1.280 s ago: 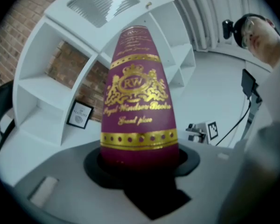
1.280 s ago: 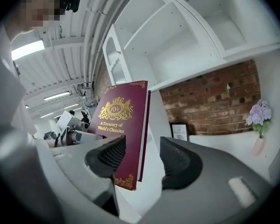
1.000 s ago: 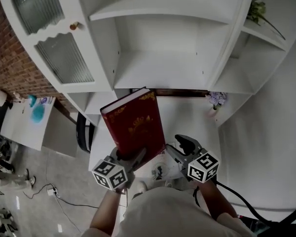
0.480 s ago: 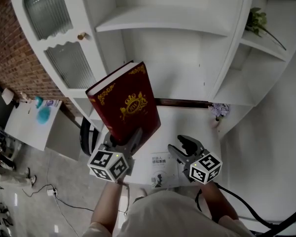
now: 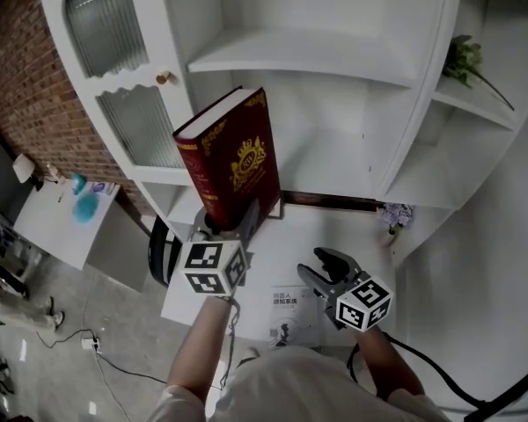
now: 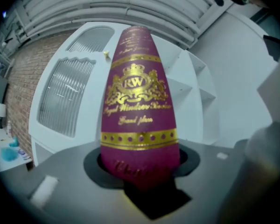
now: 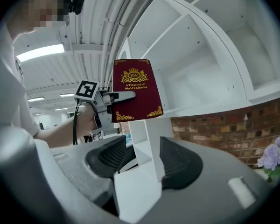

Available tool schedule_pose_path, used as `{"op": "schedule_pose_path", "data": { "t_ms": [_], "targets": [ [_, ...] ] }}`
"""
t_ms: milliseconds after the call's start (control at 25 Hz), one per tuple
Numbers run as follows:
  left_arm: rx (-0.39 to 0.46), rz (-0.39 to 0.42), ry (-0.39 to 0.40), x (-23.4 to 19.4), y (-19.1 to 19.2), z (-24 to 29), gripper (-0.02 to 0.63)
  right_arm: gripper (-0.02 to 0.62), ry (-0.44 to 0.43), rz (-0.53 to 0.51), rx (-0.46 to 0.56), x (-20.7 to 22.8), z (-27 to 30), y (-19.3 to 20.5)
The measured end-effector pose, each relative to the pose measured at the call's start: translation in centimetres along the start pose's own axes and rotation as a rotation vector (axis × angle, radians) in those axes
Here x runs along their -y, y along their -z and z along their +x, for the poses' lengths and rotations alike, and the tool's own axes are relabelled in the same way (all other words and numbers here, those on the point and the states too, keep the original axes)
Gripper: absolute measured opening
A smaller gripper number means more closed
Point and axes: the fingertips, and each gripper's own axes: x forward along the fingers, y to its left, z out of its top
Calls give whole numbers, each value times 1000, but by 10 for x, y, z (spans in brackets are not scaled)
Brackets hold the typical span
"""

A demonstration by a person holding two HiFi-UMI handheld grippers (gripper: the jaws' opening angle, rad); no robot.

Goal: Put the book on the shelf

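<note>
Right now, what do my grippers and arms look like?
The left gripper and right gripper are grey, each carrying a white cube with black square markers. The right one's pads are dark and ribbed; a thick black cable runs from it. The person wears a pale shirt.

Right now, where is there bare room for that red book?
Bare: the wide middle shelf, between the ribbed-glass cabinet door and the angled side shelves, and the shelf above it. Busier: the white table, with paper booklet and purple flowers.
</note>
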Motion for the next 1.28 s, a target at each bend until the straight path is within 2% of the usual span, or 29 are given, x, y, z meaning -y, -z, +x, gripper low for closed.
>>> {"op": "schedule_pose_path", "data": {
  "t_ms": [120,320,440,560,880,1280],
  "targets": [
    [3,12,-29,-7,-3,11,250,225,-1,-3,6,4,1,-5],
    [1,-27,-36,-7,-17,7,250,225,-6,0,13,11,4,-7],
    [8,30,-71,-14,-28,12,250,225,-12,0,20,13,10,-9],
    [4,41,-95,-21,-30,22,252,225,-19,-11,28,15,15,-16],
    [3,120,-181,-32,-28,42,253,225,-41,-103,77,20,35,-63],
    [-13,87,-200,-45,-14,63,255,225,-75,-137,99,36,63,-102]
  ]
}}
